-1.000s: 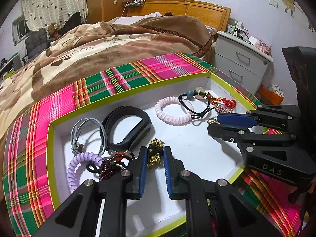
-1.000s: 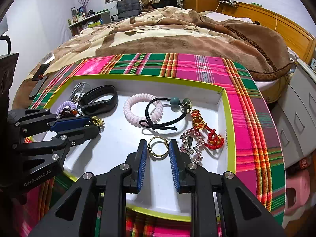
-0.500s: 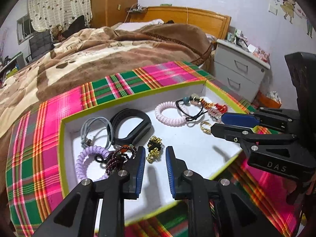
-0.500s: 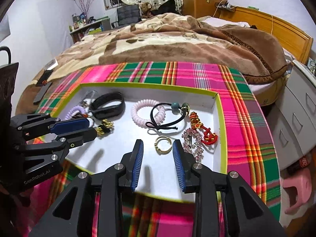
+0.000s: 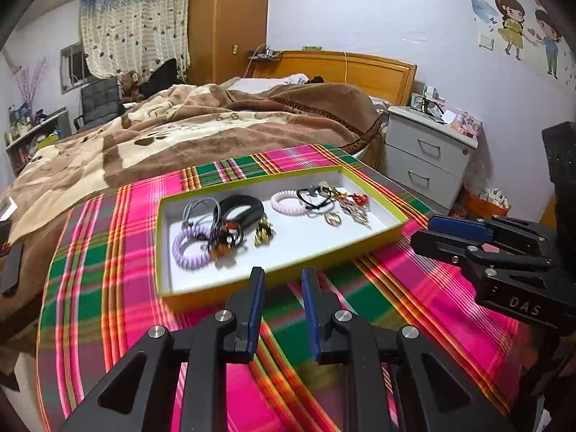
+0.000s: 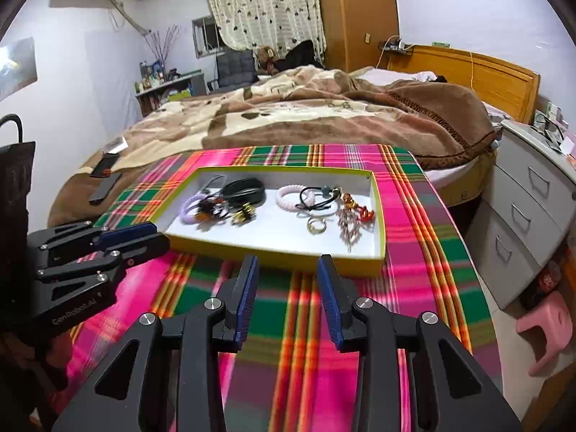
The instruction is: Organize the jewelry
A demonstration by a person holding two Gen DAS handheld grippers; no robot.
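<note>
right wrist view shows our right gripper (image 6: 288, 280) opening, empty, left gripper (image 5: 282, 293) parted, empty; ahead, jewelry fills the shallow yellow-rimmed white tray (image 6: 273, 252), seemingly finished.

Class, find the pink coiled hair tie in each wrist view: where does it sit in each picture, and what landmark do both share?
Left wrist view: pink coiled hair tie right of centre, in the tray's far half.
Right wrist view: pink coiled hair tie at mid-picture, again in the far half.
Shared landmark: the black hair elastic overlapping its right edge.
</note>
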